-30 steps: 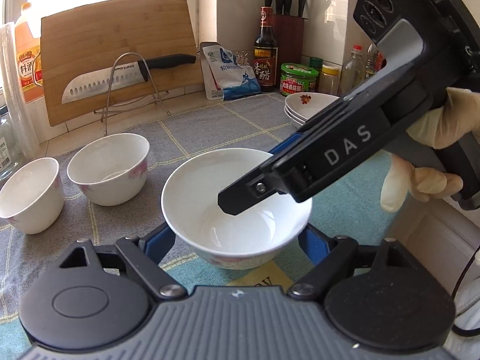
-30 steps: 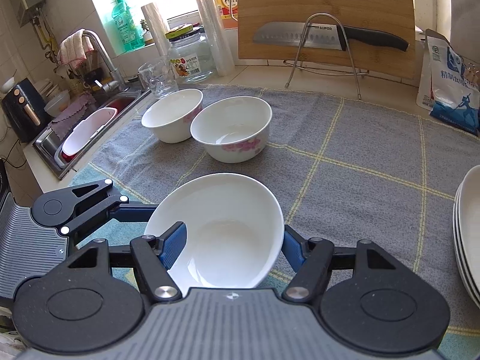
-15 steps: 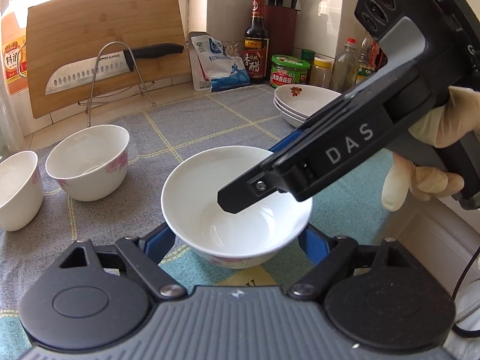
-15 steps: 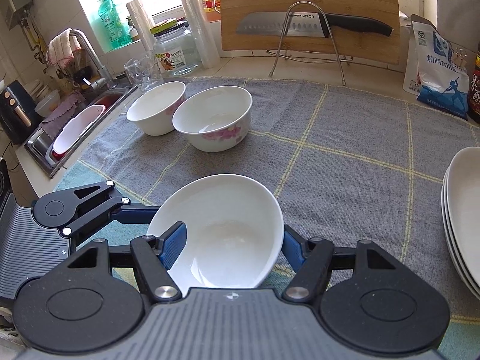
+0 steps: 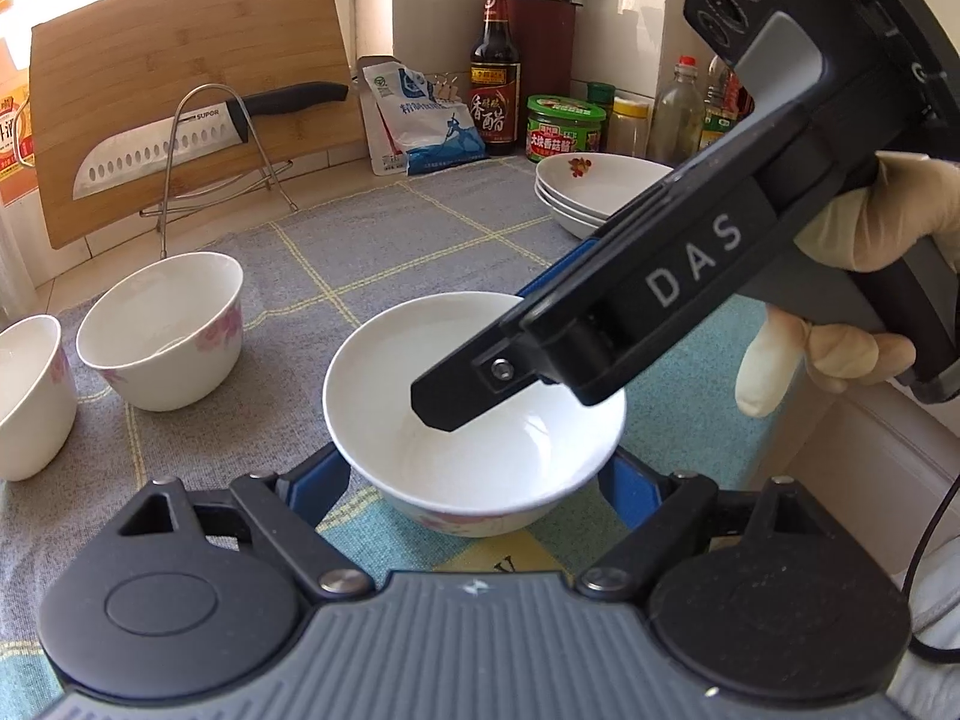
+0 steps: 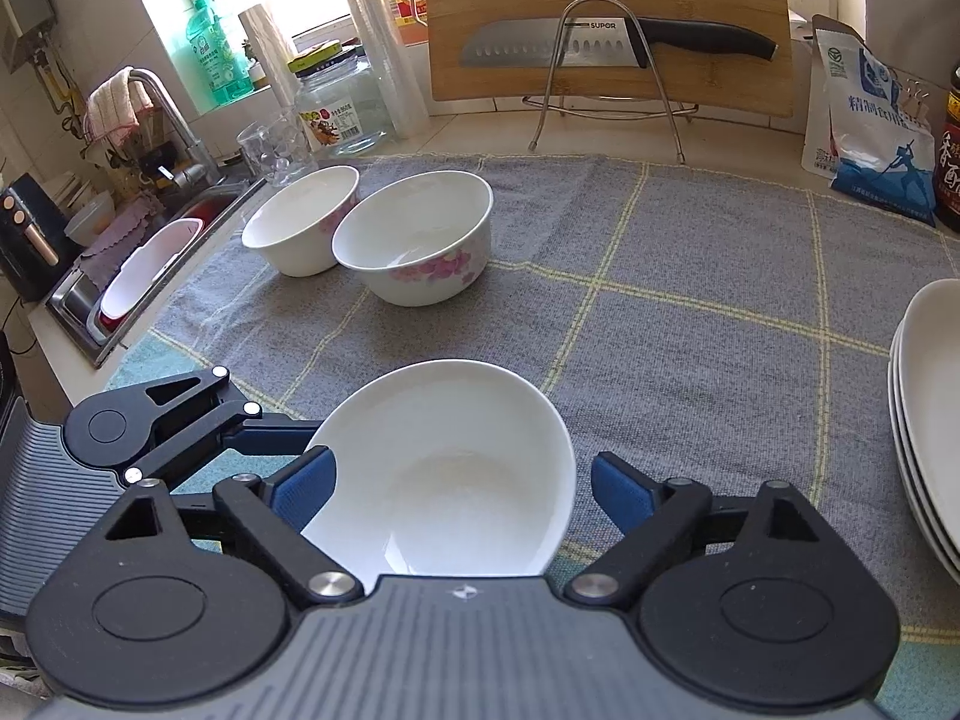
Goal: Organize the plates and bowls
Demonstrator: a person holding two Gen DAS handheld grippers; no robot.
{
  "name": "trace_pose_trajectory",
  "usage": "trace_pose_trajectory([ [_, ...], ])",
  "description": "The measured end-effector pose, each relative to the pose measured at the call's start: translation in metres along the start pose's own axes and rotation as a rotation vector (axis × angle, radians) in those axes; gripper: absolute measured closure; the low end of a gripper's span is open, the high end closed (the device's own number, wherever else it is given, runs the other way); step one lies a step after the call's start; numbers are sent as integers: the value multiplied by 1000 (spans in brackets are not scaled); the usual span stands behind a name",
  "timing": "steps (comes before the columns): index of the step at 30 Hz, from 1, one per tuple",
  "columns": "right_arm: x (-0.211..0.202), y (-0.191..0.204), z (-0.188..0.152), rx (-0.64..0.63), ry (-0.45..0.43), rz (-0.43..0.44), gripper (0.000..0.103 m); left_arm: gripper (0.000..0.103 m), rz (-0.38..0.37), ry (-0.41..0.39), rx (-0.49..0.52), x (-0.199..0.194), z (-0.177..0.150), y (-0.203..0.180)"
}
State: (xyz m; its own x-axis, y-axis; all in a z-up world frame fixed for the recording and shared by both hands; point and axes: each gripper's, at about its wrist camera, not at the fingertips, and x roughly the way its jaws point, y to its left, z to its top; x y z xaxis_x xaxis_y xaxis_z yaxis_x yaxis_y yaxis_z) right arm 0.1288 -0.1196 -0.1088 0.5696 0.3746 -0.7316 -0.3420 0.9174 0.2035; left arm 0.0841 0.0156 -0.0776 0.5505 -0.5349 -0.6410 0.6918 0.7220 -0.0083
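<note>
A white bowl (image 5: 492, 468) with a pink flower print sits between the blue pads of my left gripper (image 5: 477, 474). The pads hug its sides while the jaws ease slightly wider. I cannot tell whether the bowl rests on the cloth. My right gripper (image 6: 462, 480) straddles the same bowl (image 6: 444, 468) and its jaws are opening. The right pad stands clear of the rim. One of its fingers (image 5: 468, 384) hangs over the bowl's inside. Two more bowls (image 6: 414, 240) (image 6: 300, 216) stand side by side farther back. A stack of plates (image 6: 930, 420) lies at the right.
A grey checked cloth (image 6: 690, 300) covers the counter. Behind it are a cutting board (image 6: 600, 0), a knife on a wire rack (image 6: 600, 42), a salt bag (image 6: 870, 138), bottles and jars (image 5: 564, 126). A sink (image 6: 138, 276) lies at the left. A gloved hand (image 5: 870, 222) holds the right gripper.
The right gripper's jaws have spread apart and its right pad has come off the bowl's rim. The bowl stays between the left gripper's pads.
</note>
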Motion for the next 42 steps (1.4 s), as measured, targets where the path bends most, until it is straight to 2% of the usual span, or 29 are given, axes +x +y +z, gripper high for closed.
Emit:
trace_pose_trajectory([
  [5, -2, 4, 4, -34, -7, -18, 4, 12, 12, -9, 9, -13, -1, 3],
  [10, -5, 7, 13, -75, -24, -25, 2, 8, 7, -36, -32, -33, -1, 14],
  [17, -1, 15, 27, -126, -28, -10, 1, 7, 115, -76, -70, -47, 2, 35],
  [27, 8, 22, 65, -246, -25, -23, 1, 7, 312, -59, -158, -32, 3, 78],
  [34, 28, 22, 87, -320, 16, -18, 1, 7, 351, -54, -160, -10, 8, 88],
  [37, 38, 21, 98, -347, 26, -20, 1, 7, 344, -50, -170, -3, 9, 92],
  [42, 55, 19, 115, -376, 52, 23, 1, 8, 353, -42, -192, 10, 12, 98],
])
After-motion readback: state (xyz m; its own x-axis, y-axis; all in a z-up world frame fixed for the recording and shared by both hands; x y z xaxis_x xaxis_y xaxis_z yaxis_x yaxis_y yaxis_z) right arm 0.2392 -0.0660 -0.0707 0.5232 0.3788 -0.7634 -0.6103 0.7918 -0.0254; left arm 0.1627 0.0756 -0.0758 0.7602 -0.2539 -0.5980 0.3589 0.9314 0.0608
